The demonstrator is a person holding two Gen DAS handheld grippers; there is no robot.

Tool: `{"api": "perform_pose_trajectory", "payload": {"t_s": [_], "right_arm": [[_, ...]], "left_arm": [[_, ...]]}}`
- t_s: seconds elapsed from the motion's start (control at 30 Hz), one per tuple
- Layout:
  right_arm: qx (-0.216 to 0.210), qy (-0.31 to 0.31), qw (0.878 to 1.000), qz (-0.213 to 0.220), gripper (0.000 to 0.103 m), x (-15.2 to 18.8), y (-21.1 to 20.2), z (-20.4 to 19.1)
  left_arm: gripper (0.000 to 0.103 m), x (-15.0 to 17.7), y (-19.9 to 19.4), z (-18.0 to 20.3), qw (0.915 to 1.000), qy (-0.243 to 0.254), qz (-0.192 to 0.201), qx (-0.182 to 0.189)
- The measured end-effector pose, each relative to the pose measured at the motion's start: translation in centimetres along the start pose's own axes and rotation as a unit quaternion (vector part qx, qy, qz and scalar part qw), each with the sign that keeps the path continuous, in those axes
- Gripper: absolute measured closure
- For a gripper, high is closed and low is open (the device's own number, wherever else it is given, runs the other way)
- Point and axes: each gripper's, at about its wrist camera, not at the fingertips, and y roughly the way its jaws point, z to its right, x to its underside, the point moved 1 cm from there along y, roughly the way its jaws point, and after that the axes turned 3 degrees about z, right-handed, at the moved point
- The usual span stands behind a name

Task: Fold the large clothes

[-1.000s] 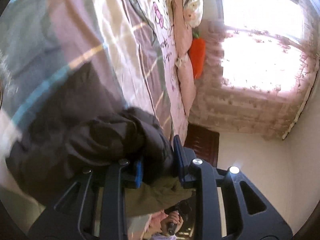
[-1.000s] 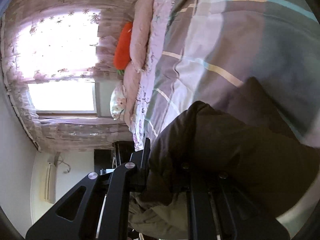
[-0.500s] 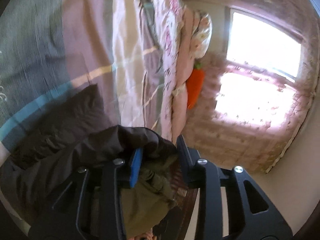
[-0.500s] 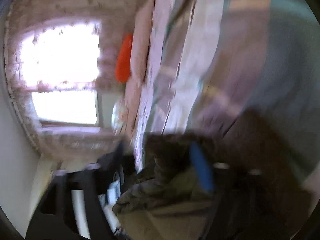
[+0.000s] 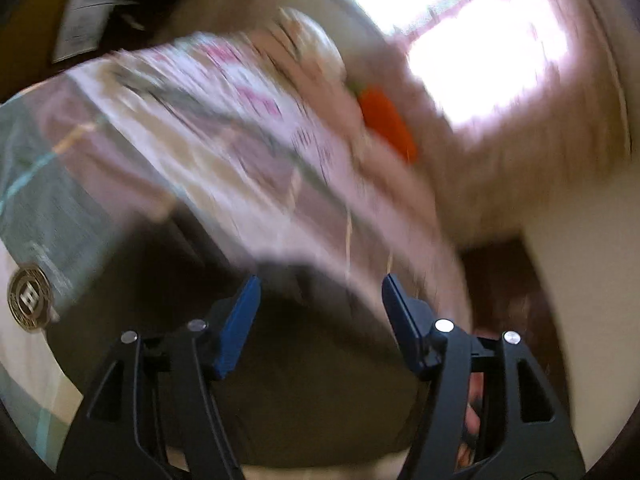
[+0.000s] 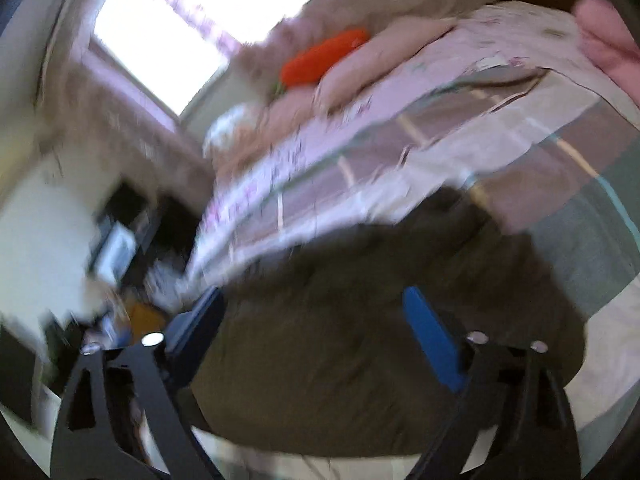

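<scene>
Both views are smeared by motion blur, so fine detail is lost. The dark olive-brown padded jacket [image 5: 304, 380] lies in a heap on the bed [image 5: 48, 216], on top of a checked quilt in grey, mauve and cream with thin yellow and teal stripes [image 5: 224, 168].

In the left wrist view the left tongs [image 5: 316, 300] hang just above the jacket, their blue-padded fingers [image 5: 236, 328] set apart with the gap widening; the dark cloth shows between and beneath them, but the pads do not press on it. The jacket fills the lower middle of that view, below and in front of the tips.

In the right wrist view the right tongs [image 6: 312, 312] also stand wide, the gap narrowing a little. The jacket [image 6: 360, 352] spreads under and between the blue pads [image 6: 432, 340], and neither pad pinches it.

Further up the bed lie a pale pink printed sheet [image 6: 500, 52], a peach bolster [image 6: 400, 56] and an orange carrot-shaped cushion [image 5: 386, 122]. Behind them a bright window [image 5: 480, 32] is veiled by a pinkish flowered curtain [image 6: 132, 120]. A round metallic badge [image 5: 30, 298] sits at the left edge of the left wrist view.
</scene>
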Motion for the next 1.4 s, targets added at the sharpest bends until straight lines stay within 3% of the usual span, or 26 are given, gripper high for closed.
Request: {"api": "perform_pose_trajectory", "payload": {"t_s": [0.1,0.23,0.3,0.4,0.53,0.57,0.73,0.9,0.97,1.1,1.17,1.23,1.3,1.4], "right_arm": [[0.022,-0.075,0.996,-0.043,0.035,2.9,3.0,-3.0],[0.079,-0.166,0.981,-0.056,0.036,5.0,6.2,-5.4],[0.094,-0.179,0.978,-0.056,0.036,5.5,7.7,-5.2],[0.103,-0.175,0.978,-0.056,0.034,5.4,9.6,-4.4],[0.113,-0.172,0.978,-0.037,0.031,4.8,11.1,-3.2],[0.117,-0.172,0.978,-0.03,0.031,4.4,11.6,-3.0],[0.14,-0.155,0.978,-0.013,0.031,2.3,12.6,-0.9],[0.241,-0.098,0.965,0.015,0.031,-0.6,11.9,5.4],[0.265,-0.052,0.963,0.016,0.031,-1.5,10.9,9.4],[0.329,0.064,0.942,0.021,0.03,-2.4,7.9,16.2],[0.3,0.141,0.943,0.032,0.03,-2.2,6.2,18.9],[0.291,0.167,0.941,0.046,0.03,-2.4,5.0,18.9],[0.288,0.135,0.945,0.07,0.03,-3.1,4.2,16.6],[0.241,0.055,0.966,0.079,0.03,-3.7,5.1,11.1]], "left_arm": [[0.04,3.9,2.7,3.6,0.9951,0.077,-0.059,-0.021],[0.04,7.9,5.8,5.4,0.9744,0.186,-0.097,-0.081],[0.039,8.8,7.7,4.7,0.9675,0.2,-0.115,-0.104],[0.028,8.8,10.3,3.1,0.9624,0.201,-0.119,-0.138],[0.016,8.3,13.6,2.9,0.9412,0.275,-0.089,-0.176],[0.015,8.1,13.9,2.7,0.9403,0.278,-0.085,-0.177],[0.015,5.9,14.7,0.8,0.9528,0.23,-0.077,-0.182],[0.015,3.9,14.6,-1.9,0.9582,0.184,-0.072,-0.207],[0.015,2.9,14.2,-3.0,0.9555,0.175,-0.065,-0.228],[0.016,1.0,12.6,-6.0,0.9481,0.141,-0.045,-0.281],[0.017,0.0,11.8,-7.4,0.9505,0.108,-0.041,-0.289],[0.02,-1.0,10.4,-8.3,0.9524,0.073,-0.024,-0.295],[0.023,-1.5,9.3,-7.9,0.9583,0.054,-0.006,-0.28],[0.023,-1.0,9.1,-5.5,0.9697,0.063,-0.006,-0.236]]}}
